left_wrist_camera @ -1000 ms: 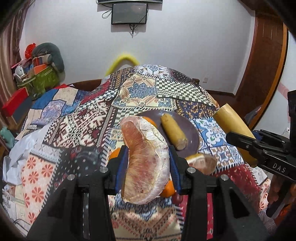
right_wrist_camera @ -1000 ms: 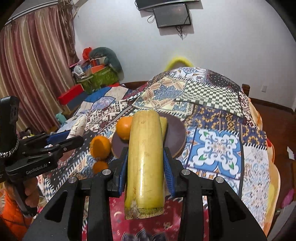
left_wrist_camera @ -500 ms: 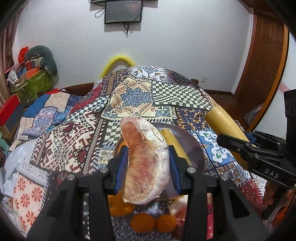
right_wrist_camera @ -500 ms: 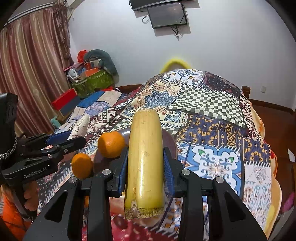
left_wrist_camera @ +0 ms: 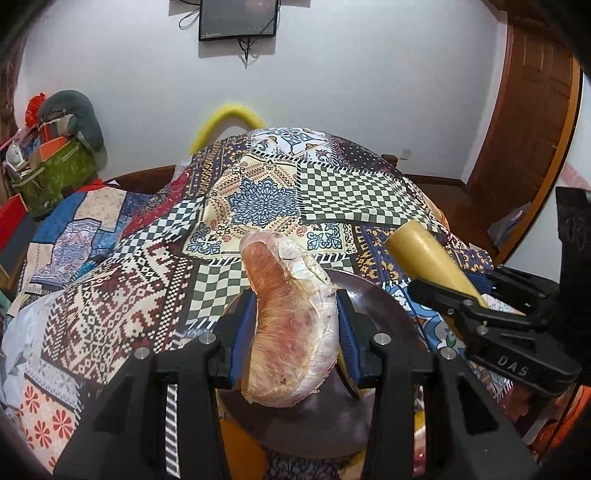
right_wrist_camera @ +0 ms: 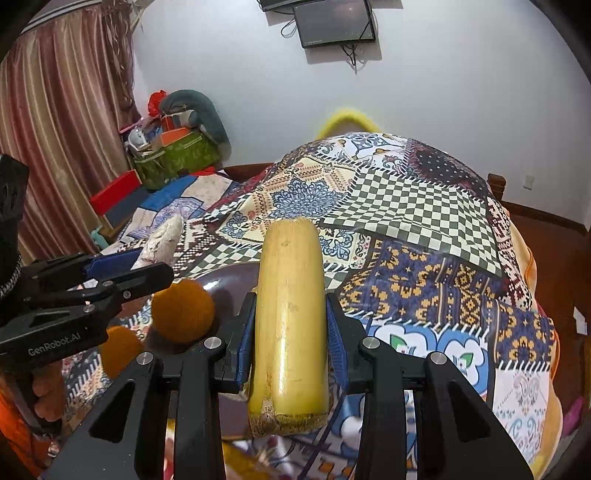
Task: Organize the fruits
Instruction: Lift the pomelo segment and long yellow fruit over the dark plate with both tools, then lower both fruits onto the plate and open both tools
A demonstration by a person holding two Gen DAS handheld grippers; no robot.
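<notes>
Right wrist view only: two oranges, one (right_wrist_camera: pixel 183 311) at the near-left rim of the dark plate (right_wrist_camera: pixel 225 282), another (right_wrist_camera: pixel 120 350) nearer and further left on the cloth; left wrist view hides both, but shows much more of the plate surface (left_wrist_camera: pixel 384 306) under the left gripper (left_wrist_camera: pixel 295 325). Left gripper clamped on a peeled pomelo segment (left_wrist_camera: pixel 291 317), pinkish flesh, white pith, segment sticking up and forward past the blue pads, over the plate. Right gripper (right_wrist_camera: pixel 290 332) clamped on a yellow sugarcane-like stalk piece (right_wrist_camera: pixel 290 325), cut end toward camera, far end pointing away, at plate's right edge; whether it hangs above plate or cloth is unclear. Both over a patchwork cloth (left_wrist_camera: pixel 258 199) covering a bed or table. White wall, wall-mounted screen (left_wrist_camera: pixel 238 16), curtain (right_wrist_camera: pixel 55 129) left, wooden door (left_wrist_camera: pixel 524 122) right, clutter pile (right_wrist_camera: pixel 173 147) far left.
</notes>
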